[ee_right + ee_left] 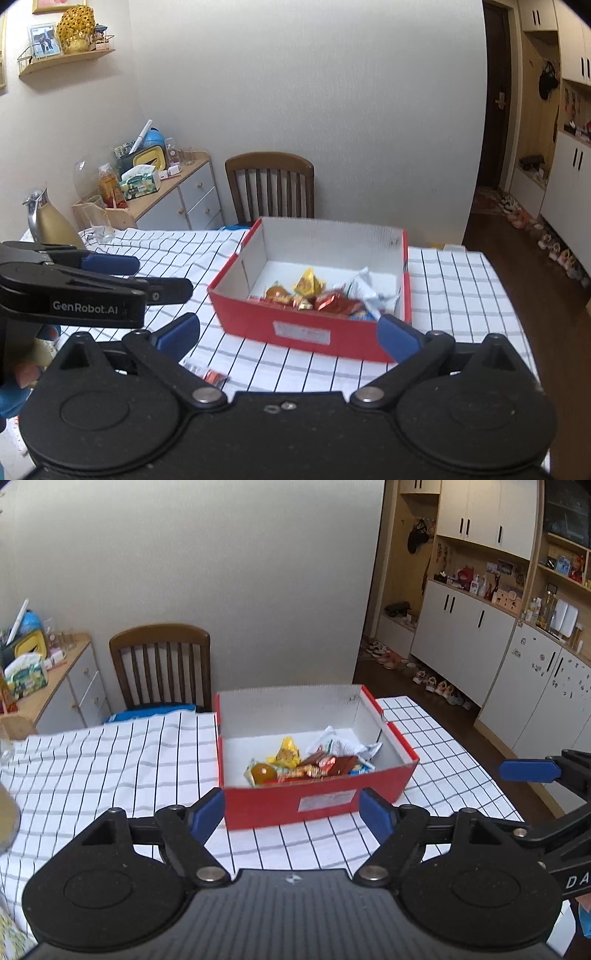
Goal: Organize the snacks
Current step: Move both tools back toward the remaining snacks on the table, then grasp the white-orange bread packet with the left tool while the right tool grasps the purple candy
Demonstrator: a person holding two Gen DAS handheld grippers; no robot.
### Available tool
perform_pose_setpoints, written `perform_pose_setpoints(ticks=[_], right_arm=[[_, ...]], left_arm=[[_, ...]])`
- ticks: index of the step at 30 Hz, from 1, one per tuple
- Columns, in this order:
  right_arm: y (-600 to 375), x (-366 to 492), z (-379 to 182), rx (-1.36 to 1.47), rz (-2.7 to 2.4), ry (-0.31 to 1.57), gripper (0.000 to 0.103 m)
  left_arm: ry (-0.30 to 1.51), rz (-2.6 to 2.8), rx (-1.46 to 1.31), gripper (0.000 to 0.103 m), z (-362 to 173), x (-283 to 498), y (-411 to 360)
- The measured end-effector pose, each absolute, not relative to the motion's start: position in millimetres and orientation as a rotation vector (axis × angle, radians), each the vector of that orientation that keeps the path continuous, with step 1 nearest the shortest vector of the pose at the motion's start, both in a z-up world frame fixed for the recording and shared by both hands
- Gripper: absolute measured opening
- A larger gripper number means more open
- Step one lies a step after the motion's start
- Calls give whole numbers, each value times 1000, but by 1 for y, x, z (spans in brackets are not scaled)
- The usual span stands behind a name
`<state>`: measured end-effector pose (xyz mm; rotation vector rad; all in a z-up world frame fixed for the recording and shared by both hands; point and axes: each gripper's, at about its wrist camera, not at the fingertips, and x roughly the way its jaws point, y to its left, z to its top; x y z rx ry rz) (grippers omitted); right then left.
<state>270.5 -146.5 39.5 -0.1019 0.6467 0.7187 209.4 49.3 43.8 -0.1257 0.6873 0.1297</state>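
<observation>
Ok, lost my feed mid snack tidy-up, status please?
Left tool open, empty. Right tool open, empty. Snacks piled in red box on checked tablecloth; one red wrapper loose on the cloth near right tool. Nothing blocking the box.

Open tablecloth [110, 760] left of the red box [317, 801]; chair [162, 664] behind.

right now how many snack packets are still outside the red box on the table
1 is clearly visible: a small red foil packet on the checked tablecloth, just in front of the red box and behind the right claw's body. Something beside it may be another; more could be hidden.
</observation>
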Motion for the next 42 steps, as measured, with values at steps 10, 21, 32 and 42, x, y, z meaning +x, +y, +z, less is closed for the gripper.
perform_pose_setpoints(ticks=[10,21,32,42], right_arm=[[-158,241,4,-116,682,672,103],[-161,236,-64,-132,602,800,93],[-157,240,-120,-152,561,934,79],[-141,248,-140,-191,571,962,61]], left_arm=[[744,199,-166,79,2,182,62],[871,225,-189,79,-56,191,68],[973,283,-231,79,-102,210,77],[1015,314,-226,79,-123,228,79]])
